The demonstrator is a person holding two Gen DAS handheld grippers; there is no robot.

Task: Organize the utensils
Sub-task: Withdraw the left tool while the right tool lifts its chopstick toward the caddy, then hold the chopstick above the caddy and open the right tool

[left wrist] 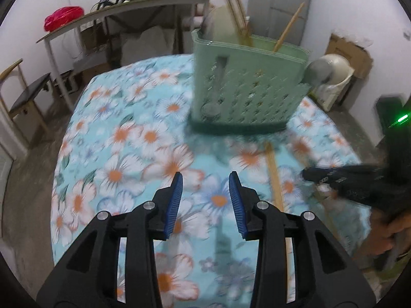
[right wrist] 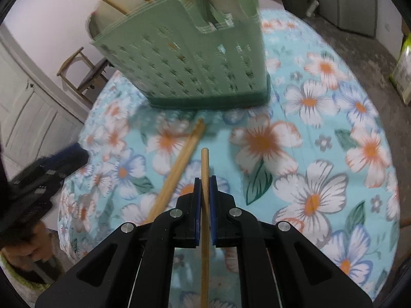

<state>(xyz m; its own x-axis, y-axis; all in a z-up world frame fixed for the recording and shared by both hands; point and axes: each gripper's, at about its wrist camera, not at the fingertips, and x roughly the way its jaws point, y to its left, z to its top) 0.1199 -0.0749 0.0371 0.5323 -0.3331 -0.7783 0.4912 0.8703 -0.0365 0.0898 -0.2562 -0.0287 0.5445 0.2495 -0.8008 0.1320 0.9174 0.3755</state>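
The right hand-held gripper (right wrist: 205, 182) clamps one chopstick (right wrist: 205, 164); another chopstick (right wrist: 179, 164) lies just left of it. The left hand-held gripper (left wrist: 205, 179) gapes empty, the green holder (left wrist: 246, 87) ahead.

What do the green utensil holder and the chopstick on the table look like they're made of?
Utensil holder: most likely moulded plastic, matte pale green, judging by its regular punched slots and ridged rim. Chopstick on the table: apparently bamboo or wood, light tan and unglossy, though blur hides any grain.
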